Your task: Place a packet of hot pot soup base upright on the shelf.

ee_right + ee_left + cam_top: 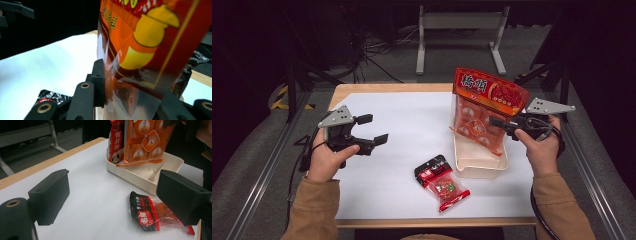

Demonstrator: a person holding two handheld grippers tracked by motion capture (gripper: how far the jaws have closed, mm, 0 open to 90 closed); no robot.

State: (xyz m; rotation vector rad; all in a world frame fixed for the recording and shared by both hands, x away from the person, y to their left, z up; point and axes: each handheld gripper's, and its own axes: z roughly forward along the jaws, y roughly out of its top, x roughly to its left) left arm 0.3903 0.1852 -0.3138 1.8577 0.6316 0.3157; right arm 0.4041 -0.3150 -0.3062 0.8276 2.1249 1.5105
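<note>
One desk (pixel 387 200); one cream tray (pixel 479 167); three snack bags: two standing in the tray (pixel 484 107) (pixel 116 141), one lying flat (pixel 442 182); two tongs (pixel 371 131) (pixel 495 121).

The left claw (pixel 368 129) hovers at nine o'clock, jaws spread wide, pointing toward three. The right claw (pixel 496 121), at about three o'clock, points toward nine, its jaws seemingly pinched together; both forearms enter from six.

On the table (pixel 397 130), the tray (pixel 479 165) sits at three o'clock of centre, with the large snack bag (pixel 484 107) standing upright in it. The small packet (pixel 442 182) lies at five o'clock, just beside the tray.
</note>
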